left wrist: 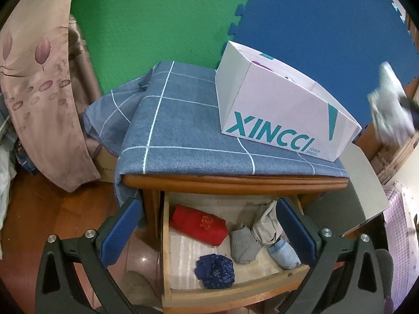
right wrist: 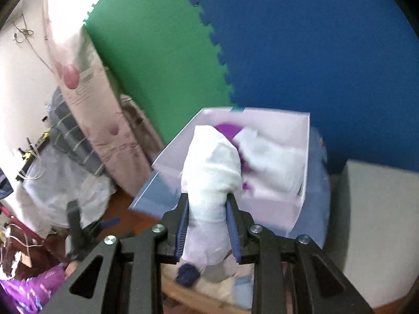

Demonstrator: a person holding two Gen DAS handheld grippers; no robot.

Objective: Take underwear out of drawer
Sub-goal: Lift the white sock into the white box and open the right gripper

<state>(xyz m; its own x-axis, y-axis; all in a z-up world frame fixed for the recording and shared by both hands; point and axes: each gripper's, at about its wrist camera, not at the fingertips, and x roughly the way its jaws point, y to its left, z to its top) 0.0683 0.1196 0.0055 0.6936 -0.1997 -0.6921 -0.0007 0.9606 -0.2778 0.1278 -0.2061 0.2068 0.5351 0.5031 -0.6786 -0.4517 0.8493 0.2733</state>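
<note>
Two grippers show here. The right gripper (right wrist: 208, 222) is pinching a white rolled underwear (right wrist: 212, 180) between its blue pads, up in the air. The left gripper (left wrist: 207, 225) is spread wide with nothing in it, above the open drawer (left wrist: 167, 251). Inside lie a red bundle (left wrist: 199, 223), a dark blue bundle (left wrist: 215, 270), grey pieces (left wrist: 244, 243) and a light blue roll (left wrist: 284, 253). Farther away, a white box (left wrist: 275, 120) sits on a blue checked cloth (left wrist: 183, 130), with more white and purple clothes inside.

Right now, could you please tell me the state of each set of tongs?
Left tongs: open, holding nothing, over the open drawer.
Right tongs: shut on a white rolled garment.
</note>
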